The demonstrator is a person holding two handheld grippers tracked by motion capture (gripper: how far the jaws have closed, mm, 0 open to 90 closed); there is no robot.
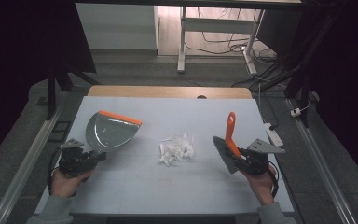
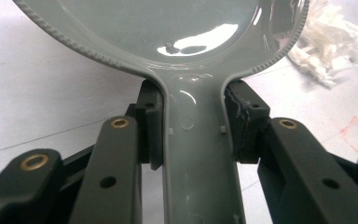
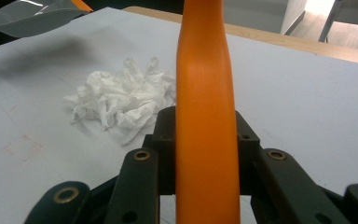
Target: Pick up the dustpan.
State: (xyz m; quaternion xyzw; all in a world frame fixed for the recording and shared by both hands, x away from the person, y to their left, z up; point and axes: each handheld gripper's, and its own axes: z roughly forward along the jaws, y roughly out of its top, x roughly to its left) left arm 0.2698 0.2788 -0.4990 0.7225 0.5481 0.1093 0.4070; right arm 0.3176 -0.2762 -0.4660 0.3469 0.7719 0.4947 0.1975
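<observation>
Both grippers' fingers clamp handles: dustpan (image 2: 200, 154), brush (image 3: 206, 130).

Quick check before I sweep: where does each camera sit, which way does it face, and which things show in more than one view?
High view: above the person's side, looking forward and down on the table; both hands, left gripper, right gripper.
Left gripper view: along its jaws, shut on the dustpan handle.
Right gripper view: along its jaws, shut on the brush handle.
Shared: the paper scraps lie in all three.
</observation>
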